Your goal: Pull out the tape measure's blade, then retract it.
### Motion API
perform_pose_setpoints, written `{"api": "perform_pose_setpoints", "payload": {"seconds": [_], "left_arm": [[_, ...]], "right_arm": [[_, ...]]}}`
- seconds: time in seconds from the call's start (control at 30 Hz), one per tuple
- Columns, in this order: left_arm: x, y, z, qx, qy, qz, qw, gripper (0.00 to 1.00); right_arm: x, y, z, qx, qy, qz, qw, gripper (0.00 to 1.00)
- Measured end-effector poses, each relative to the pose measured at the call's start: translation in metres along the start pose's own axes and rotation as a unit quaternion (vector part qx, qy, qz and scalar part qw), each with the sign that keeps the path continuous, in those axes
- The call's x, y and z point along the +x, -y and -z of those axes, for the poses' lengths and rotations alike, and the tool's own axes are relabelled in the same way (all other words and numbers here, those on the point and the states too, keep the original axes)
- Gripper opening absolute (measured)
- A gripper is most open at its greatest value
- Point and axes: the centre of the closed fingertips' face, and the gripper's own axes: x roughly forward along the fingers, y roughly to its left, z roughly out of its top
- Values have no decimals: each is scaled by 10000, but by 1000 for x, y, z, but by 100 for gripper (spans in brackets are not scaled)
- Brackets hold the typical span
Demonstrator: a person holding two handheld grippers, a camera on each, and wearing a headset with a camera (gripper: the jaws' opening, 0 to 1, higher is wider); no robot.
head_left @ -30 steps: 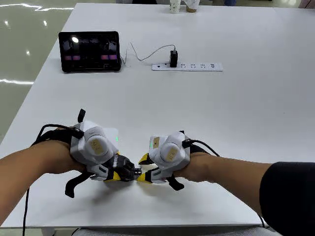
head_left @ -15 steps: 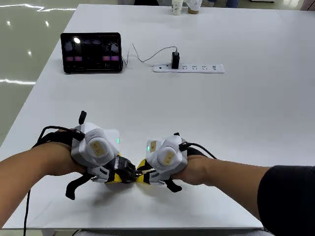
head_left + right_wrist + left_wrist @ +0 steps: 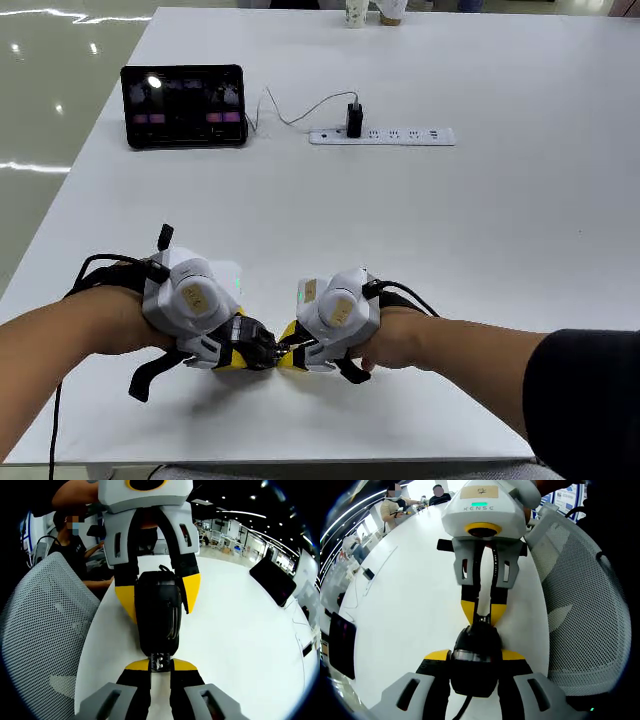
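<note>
White table [image 3: 450, 250], compact black tape measure [image 3: 159, 612]

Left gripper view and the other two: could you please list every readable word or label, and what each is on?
"XENSE" (first letter uncertain): printed on the right gripper, seen in the left gripper view.
Tan sticker above that word: its mark is too blurred to read.
Tablet screen, head view: too small to read.

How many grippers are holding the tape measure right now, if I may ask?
2. The left gripper is shut on the tape measure; the right gripper faces it, its fingers pinching the blade tip.
</note>
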Motion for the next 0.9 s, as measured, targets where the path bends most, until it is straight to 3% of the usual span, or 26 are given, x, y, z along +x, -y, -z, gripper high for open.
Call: {"api": "perform_pose_setpoints", "payload": {"seconds": [0.9], "left_arm": [[-1, -1, 0, -78, 44, -35, 10000, 31]], "right_arm": [[-3, 1, 7, 105, -187, -21, 9998, 10]]}}
